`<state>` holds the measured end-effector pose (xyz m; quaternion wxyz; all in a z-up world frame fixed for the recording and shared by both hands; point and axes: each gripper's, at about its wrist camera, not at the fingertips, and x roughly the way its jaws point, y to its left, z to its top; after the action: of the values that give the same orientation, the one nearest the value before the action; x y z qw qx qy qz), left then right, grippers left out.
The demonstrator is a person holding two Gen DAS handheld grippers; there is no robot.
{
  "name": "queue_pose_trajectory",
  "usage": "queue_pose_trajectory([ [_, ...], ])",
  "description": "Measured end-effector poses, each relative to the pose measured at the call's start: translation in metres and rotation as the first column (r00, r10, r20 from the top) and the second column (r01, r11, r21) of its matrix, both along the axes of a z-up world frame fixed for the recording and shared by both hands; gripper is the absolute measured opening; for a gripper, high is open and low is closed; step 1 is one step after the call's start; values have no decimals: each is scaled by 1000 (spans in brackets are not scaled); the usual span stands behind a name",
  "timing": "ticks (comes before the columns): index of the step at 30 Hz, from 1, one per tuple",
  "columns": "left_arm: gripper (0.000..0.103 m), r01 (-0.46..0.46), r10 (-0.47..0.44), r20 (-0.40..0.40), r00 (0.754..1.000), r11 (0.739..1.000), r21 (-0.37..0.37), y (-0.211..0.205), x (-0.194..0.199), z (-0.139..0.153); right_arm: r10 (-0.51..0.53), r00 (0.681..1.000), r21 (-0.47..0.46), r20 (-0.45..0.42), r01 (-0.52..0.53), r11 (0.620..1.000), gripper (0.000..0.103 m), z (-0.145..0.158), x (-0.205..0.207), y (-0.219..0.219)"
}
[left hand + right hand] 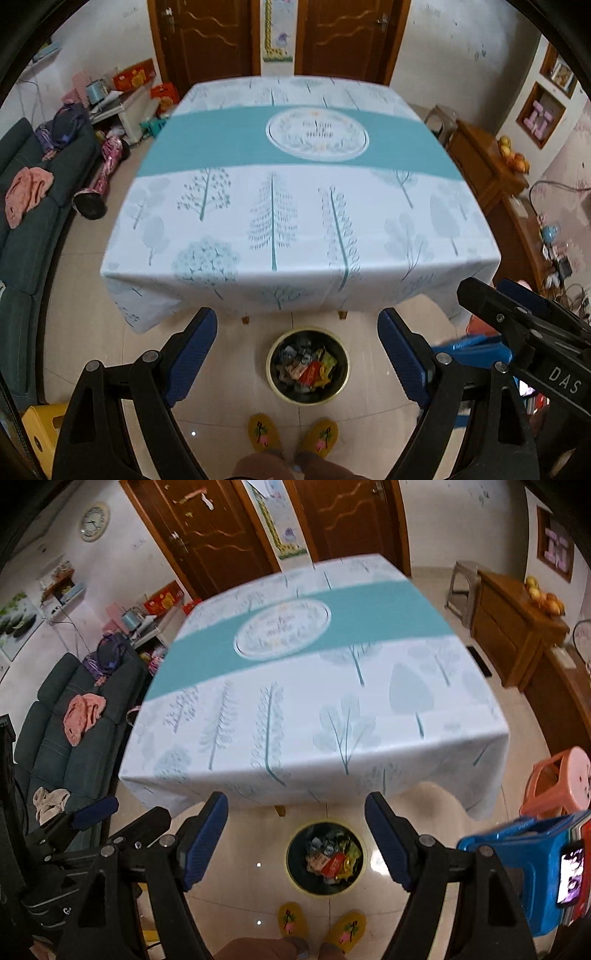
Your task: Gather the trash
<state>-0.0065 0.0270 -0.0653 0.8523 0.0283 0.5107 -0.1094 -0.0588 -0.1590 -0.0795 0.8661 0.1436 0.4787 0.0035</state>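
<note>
A round bin (308, 363) (325, 856) with a yellow-green rim stands on the tiled floor in front of the table, filled with several crumpled wrappers. My left gripper (297, 336) hangs high above it, jaws wide apart and empty. The right gripper (295, 816) is also high over the bin, open with nothing between its blue pads. In the left wrist view the right gripper (517, 306) juts in at the right edge. In the right wrist view the left gripper (92, 812) shows at the lower left. The table (295, 221) (314, 709) carries a tree-print cloth with a teal band.
The person's yellow slippers (291, 432) (321, 925) stand just behind the bin. A dark sofa (33, 206) with pink cloth lies left. A blue stool (524, 853) and a pink stool (557, 779) stand right, with a wooden cabinet (487, 166) beyond. A yellow stool (40, 432) is at lower left.
</note>
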Motion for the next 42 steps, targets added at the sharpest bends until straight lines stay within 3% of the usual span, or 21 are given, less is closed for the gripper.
queue_pose_trajectory([
  [21,87,-63,61,122,991,998,11,-8,-13,32,47,993,-47,107,-42,998,77,35,-11,2],
  [42,87,-80,76,135,988,997,24,-11,-20,34,47,993,-43,111,-42,998,77,35,-13,1],
])
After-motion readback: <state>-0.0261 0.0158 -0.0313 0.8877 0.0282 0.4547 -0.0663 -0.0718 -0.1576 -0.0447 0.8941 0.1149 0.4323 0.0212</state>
